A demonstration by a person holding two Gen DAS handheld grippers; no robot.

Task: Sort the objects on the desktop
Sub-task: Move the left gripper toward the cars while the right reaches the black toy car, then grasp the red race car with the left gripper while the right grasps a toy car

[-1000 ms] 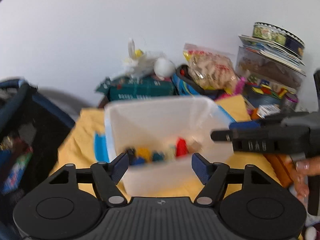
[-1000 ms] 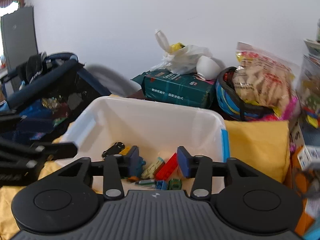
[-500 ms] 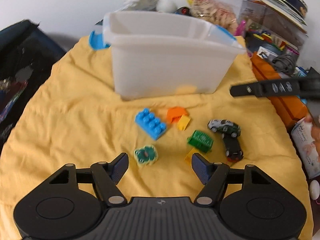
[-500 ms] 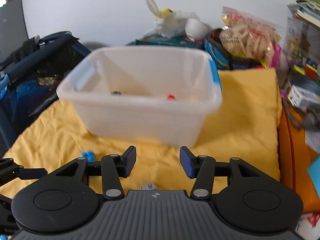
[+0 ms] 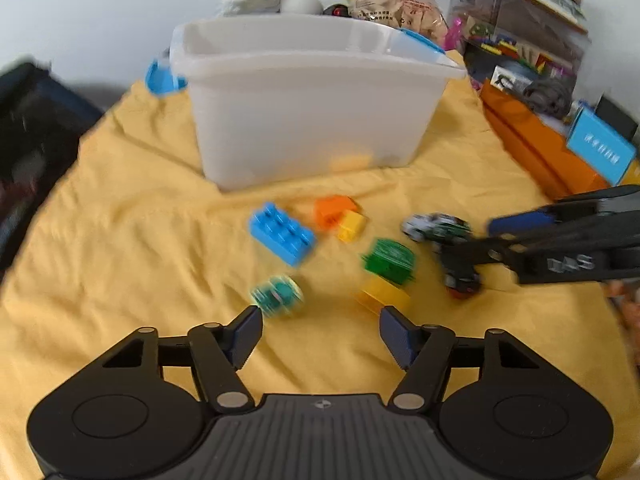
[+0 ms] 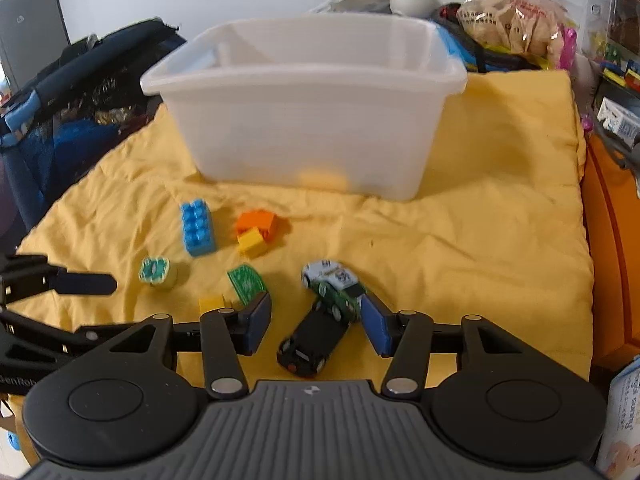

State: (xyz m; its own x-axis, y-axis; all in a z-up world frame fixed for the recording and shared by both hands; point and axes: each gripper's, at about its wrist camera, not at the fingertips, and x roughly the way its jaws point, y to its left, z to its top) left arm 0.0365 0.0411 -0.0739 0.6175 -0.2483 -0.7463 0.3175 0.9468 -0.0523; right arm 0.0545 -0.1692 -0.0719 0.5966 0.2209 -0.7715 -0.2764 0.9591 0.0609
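On the yellow cloth (image 6: 460, 248) the white plastic bin (image 6: 308, 120) stands at 12 o'clock from both grippers, with the toys scattered in front of it. The right gripper (image 6: 316, 322) has its fingers apart, and the black toy car (image 6: 312, 340) lies between them without either pad pressing it; the green and white toy car (image 6: 334, 284) lies just past it at 12 o'clock. The left gripper (image 5: 320, 330) has its jaws closing with nothing between them, only cloth; the teal round piece (image 5: 278, 294) sits at 11 o'clock off its tips, the yellow brick (image 5: 382, 298) at 1 o'clock. Farther on lie 1 green piece (image 5: 390, 260) and 1 blue brick (image 5: 282, 234).
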